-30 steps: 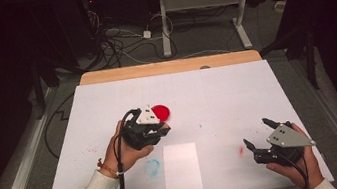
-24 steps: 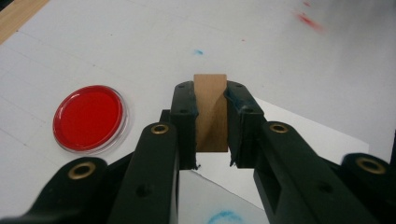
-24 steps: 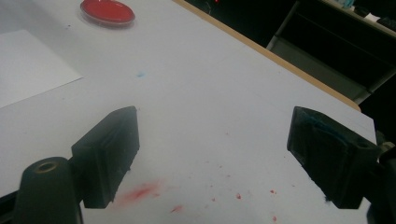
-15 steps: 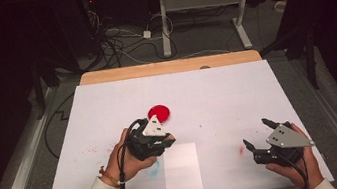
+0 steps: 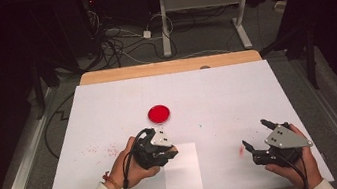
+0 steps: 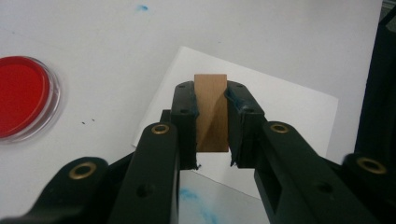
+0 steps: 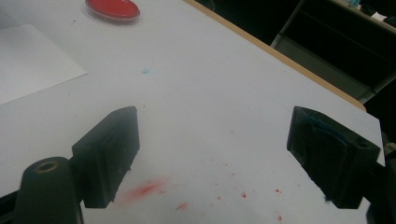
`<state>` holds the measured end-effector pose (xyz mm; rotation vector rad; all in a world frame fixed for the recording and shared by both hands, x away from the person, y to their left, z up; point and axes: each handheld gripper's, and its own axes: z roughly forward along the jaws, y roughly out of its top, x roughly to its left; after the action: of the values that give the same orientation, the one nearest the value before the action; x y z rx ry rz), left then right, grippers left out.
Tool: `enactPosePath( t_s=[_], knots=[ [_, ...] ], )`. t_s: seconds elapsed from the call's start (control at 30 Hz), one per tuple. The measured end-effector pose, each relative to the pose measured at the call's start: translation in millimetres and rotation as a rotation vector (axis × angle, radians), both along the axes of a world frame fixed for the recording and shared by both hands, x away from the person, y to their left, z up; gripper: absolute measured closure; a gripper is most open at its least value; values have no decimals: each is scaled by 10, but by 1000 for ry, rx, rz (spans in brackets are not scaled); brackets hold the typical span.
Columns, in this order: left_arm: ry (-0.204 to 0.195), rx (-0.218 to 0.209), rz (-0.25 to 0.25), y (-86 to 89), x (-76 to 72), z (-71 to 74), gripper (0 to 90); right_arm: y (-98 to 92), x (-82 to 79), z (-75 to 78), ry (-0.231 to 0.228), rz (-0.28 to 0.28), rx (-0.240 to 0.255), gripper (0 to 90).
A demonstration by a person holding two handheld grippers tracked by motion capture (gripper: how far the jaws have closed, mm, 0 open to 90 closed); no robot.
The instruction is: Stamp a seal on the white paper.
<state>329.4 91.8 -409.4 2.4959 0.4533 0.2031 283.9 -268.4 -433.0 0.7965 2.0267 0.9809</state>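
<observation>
My left gripper point(image 5: 169, 153) is shut on a small wooden block point(image 6: 211, 112), which stands upright between its jaws. It hovers at the upper left corner of a white sheet of paper point(image 5: 183, 173), also seen as paper point(image 6: 285, 105) under the block. A round red dish point(image 5: 158, 113) sits on the table just beyond that hand; in the left gripper view the dish point(image 6: 21, 95) lies to the left. My right gripper point(image 5: 254, 133) rests at the near right of the table, jaws wide open with nothing between them, as the right gripper point(image 7: 215, 126) view confirms.
A white cover spreads over the table point(image 5: 236, 89), with a wooden strip point(image 5: 167, 67) along the far edge. Red smears point(image 7: 147, 189) lie by the right gripper and a blue smear point(image 6: 194, 196) near the paper. Cables and desk legs point(image 5: 165, 29) lie on the floor behind.
My left gripper has moved with the block away from the red dish, toward the near edge and downward, to the paper's corner. The right gripper has stayed still.
</observation>
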Motion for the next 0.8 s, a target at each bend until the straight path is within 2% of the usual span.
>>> enactPosePath(
  t_s=[0.43,0.67,0.8],
  knots=[
    [58,51,-37,-139,-2,-251,734,5,0,-3,4,3,-4,173],
    [70,62,-60,-213,-17,-326,734,6,-2,-5,4,6,-6,173],
    [71,83,-71,-249,-24,-366,734,11,-1,-7,3,8,-8,173]
  ],
)
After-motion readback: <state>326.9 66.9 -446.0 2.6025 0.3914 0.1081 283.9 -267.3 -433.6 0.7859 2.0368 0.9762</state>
